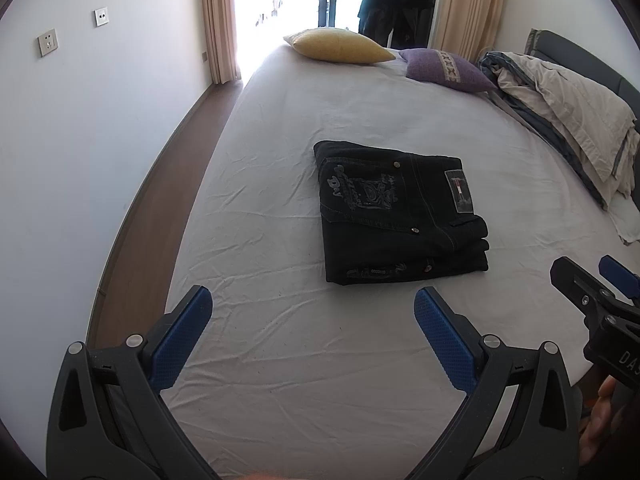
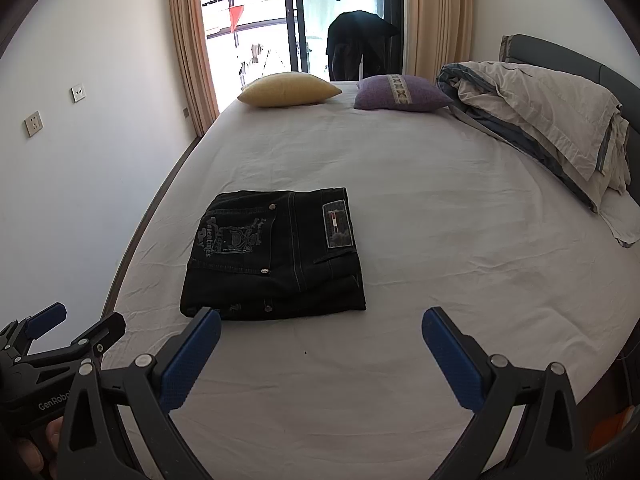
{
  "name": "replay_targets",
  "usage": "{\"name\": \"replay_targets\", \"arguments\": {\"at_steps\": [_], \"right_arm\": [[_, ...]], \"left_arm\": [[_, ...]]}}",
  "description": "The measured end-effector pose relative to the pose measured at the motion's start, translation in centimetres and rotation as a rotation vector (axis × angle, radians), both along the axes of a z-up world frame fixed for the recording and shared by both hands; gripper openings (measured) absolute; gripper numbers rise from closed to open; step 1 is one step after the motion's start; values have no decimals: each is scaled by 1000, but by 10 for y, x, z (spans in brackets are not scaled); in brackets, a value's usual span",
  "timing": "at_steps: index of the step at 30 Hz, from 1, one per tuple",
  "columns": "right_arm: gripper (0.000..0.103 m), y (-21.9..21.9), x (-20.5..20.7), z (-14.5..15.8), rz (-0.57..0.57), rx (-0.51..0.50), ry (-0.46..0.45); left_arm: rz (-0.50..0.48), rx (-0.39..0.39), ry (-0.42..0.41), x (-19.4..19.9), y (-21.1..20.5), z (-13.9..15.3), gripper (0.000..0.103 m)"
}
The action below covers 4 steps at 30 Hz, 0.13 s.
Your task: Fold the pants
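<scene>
Black jeans (image 1: 400,216) (image 2: 276,256) lie folded into a compact rectangle on the white bed sheet (image 1: 320,360) (image 2: 440,240), back pocket print and waistband patch facing up. My left gripper (image 1: 313,304) hovers open over the sheet, a short way in front of the jeans, with nothing between its blue pads. My right gripper (image 2: 321,324) is also open and empty, its left finger (image 2: 192,356) just short of the jeans' near edge. Each gripper shows in the other's view: the right gripper (image 1: 596,276) at the right edge, the left gripper (image 2: 76,320) at the lower left.
A yellow pillow (image 2: 288,88) and a purple pillow (image 2: 400,94) lie at the far end of the bed. A bunched duvet (image 2: 540,120) sits along the right by the headboard. A wall (image 2: 80,160) and floor strip run along the left. Dark clothes (image 2: 360,44) hang at the balcony door.
</scene>
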State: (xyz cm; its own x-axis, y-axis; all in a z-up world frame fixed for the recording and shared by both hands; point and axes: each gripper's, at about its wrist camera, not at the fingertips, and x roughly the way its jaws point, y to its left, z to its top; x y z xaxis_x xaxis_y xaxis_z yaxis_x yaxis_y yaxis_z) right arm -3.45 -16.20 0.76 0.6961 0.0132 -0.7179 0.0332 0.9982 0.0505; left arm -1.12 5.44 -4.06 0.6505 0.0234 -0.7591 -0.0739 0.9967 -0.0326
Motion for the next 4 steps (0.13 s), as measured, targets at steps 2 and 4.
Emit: {"name": "replay_targets", "arguments": {"at_steps": [2,4], "right_arm": [[103,0,0,-2,-1,1,1],[103,-1,-1,-4,-2,2,3]], "left_arm": [[-4,11,-10,-3,-5,1,103],[-4,11,-12,-6,-8,1,103]]}}
